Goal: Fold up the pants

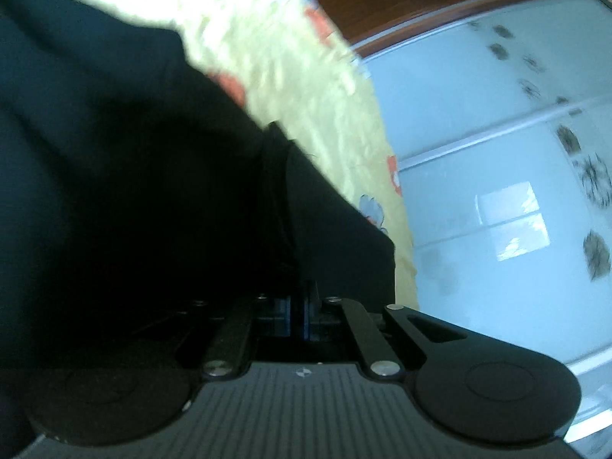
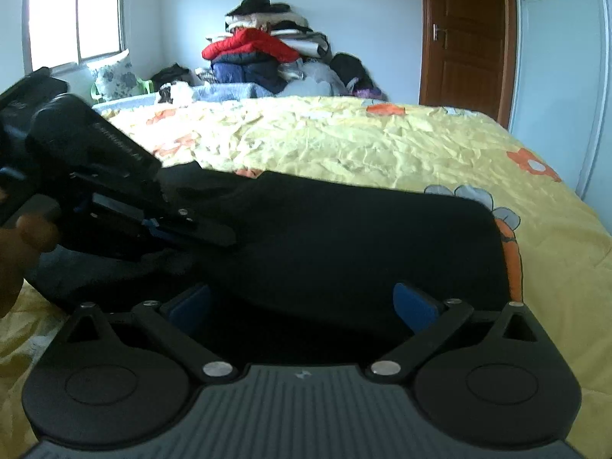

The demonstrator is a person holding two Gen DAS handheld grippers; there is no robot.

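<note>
Black pants (image 2: 344,237) lie on a yellow flowered bedspread (image 2: 382,145), partly folded. My left gripper (image 1: 300,306) is shut on the pants (image 1: 153,191), holding a fold of the dark cloth that fills the left of its view. It also shows in the right wrist view (image 2: 214,229), at the left, gripping the cloth and lifting it. My right gripper (image 2: 302,306) is open, its blue pads (image 2: 415,306) spread wide to either side of the near edge of the pants.
A pile of clothes and jackets (image 2: 264,57) lies at the bed's far side. A brown door (image 2: 464,38) stands at the back right, a window (image 2: 76,19) at the back left. A pale wardrobe (image 1: 497,153) with flower stickers stands by the bed.
</note>
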